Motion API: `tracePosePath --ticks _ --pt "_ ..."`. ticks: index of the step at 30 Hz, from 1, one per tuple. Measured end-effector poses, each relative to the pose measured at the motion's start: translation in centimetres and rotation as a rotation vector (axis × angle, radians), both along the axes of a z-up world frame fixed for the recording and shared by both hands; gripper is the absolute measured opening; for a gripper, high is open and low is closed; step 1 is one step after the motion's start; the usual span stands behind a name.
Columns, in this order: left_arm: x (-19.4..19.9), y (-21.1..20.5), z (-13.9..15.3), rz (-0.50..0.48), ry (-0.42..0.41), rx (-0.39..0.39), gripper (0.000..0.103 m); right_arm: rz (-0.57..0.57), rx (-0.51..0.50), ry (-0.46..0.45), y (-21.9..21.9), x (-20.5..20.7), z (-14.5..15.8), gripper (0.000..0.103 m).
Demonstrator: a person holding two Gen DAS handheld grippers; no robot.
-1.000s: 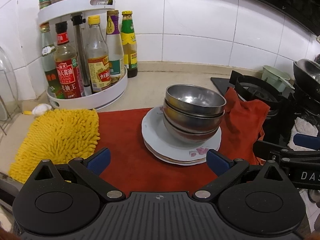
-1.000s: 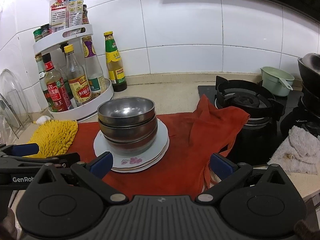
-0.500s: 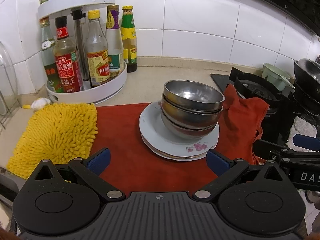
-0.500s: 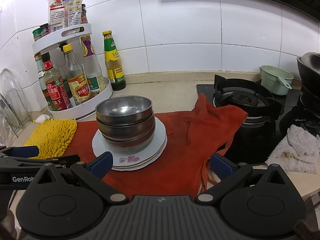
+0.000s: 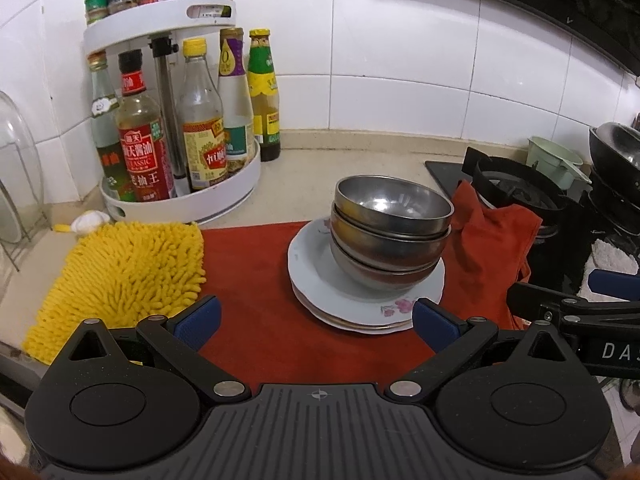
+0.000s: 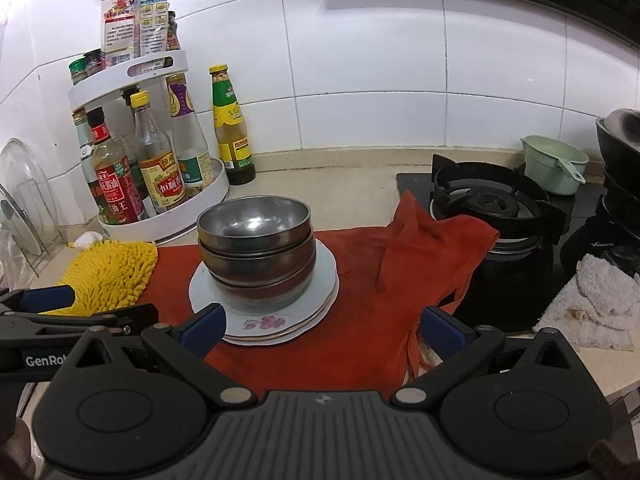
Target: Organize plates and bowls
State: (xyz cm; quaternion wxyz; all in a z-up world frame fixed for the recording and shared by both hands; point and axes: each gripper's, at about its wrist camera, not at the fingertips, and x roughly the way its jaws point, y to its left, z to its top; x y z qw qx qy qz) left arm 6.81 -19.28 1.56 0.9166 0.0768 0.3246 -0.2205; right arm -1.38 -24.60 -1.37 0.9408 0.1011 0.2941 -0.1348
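Three round steel bowls (image 5: 390,236) sit nested in one stack. Under them lie white plates with a pink flower print (image 5: 352,300); two rims show, perhaps three. One rust-red cloth (image 5: 256,252) and one shaggy yellow mat (image 5: 120,276) lie on the desk. The white two-tier turntable rack (image 5: 224,204) carries five glass bottles (image 5: 140,148) below, with a sixth, green-capped bottle (image 5: 264,92) just beside it. One pale green cup (image 6: 554,168) and one white crumpled towel (image 6: 596,304) are by the single black gas burner (image 6: 488,200).

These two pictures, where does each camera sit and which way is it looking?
Left wrist view: on the left gripper, facing along its open fingers at the stacked bowls on plates; the right gripper shows at right.
Right wrist view: on the right gripper, facing the stove; the left gripper shows at left.
Shared: bowls, red cloth, bottle rack.
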Motion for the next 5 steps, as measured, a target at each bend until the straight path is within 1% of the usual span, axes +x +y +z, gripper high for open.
tracePosePath --ticks 5 --pt "0.2 0.31 -0.06 0.001 0.006 0.0 0.103 0.003 -0.003 0.003 0.33 0.24 0.04 0.1"
